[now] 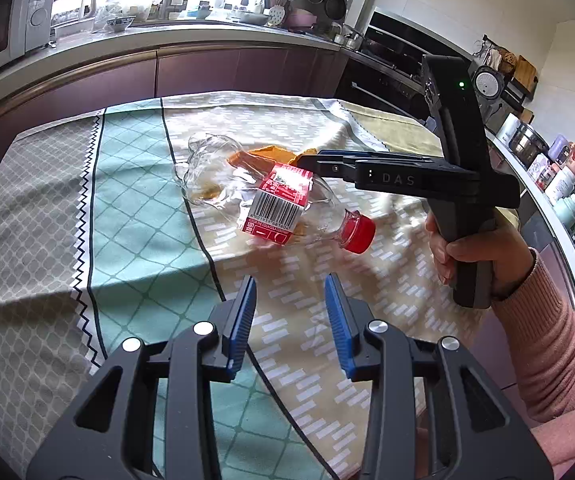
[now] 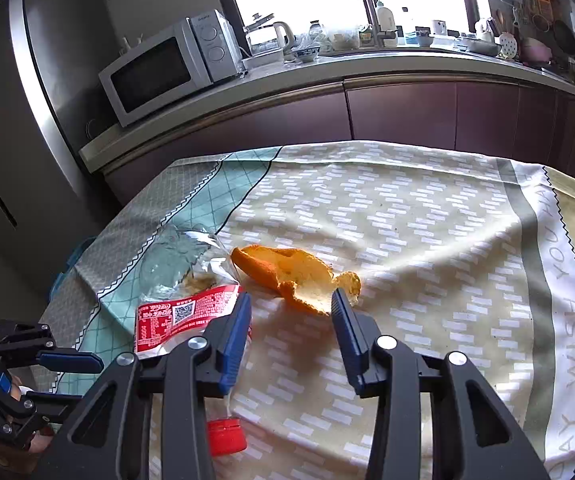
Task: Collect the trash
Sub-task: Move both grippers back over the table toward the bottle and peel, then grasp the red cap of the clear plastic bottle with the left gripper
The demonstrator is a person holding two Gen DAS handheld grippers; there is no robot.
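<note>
A crushed clear plastic bottle with a red label and red cap is seen lying on its side on the cloth-covered tabletop, an orange peel just beyond it. The right claw is held open, its fingers either side of the peel's near edge. The left claw is held open too, near the bottle's cap end.
</note>
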